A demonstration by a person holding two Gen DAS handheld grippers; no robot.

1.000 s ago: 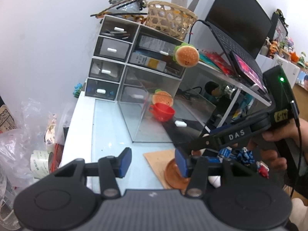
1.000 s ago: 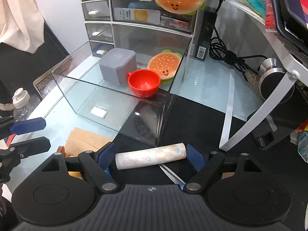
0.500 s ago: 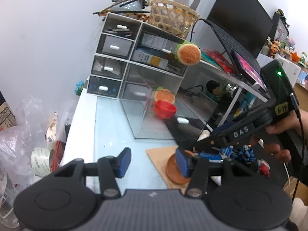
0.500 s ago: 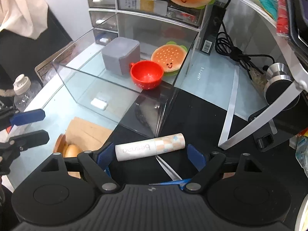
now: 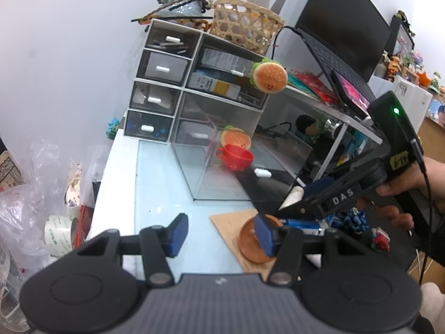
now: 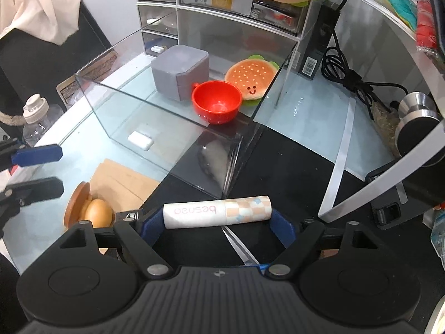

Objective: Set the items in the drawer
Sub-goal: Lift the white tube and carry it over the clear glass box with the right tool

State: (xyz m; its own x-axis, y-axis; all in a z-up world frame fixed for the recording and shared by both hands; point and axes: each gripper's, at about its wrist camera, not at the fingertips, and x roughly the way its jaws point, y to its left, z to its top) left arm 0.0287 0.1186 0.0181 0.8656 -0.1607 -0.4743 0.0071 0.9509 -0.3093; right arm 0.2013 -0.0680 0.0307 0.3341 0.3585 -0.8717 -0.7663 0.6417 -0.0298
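Between the blue pads of the right gripper point(image 6: 218, 224) lies a white tube point(image 6: 217, 215) with a checked end, held crosswise by its two ends, the jaws closed on it at about its full length. Its own camera shows the tube hanging just in front of the near corner of the clear drawer point(image 6: 155, 136), which stands pulled out on the glass desk point(image 5: 155, 183). Inside the drawer that view finds a grey box point(image 6: 180, 73), a red cup point(image 6: 217, 101) and a burger plush point(image 6: 251, 79) grouped at the back, the cup touching the plush; a small white handle sits on the front wall. Scissor blades point(image 6: 239, 247) lie on the black mat beneath the tube.

From the left wrist camera the grey box cannot be seen; only the cup and plush show through the drawer's side. That view does show the right gripper from outside, gripped by a hand point(image 5: 400, 194), with one white end of the tube poking past its fingers. It also shows the left gripper point(image 5: 219, 235), jaws wide apart and holding nothing, hovering over the desk near a brown card point(image 5: 230, 225) bearing a wooden disc point(image 5: 250, 239). Only the right view reveals the rounded wooden knob beside that disc. A second burger plush point(image 5: 269, 77) hangs at the drawer cabinet point(image 5: 167, 83) behind.
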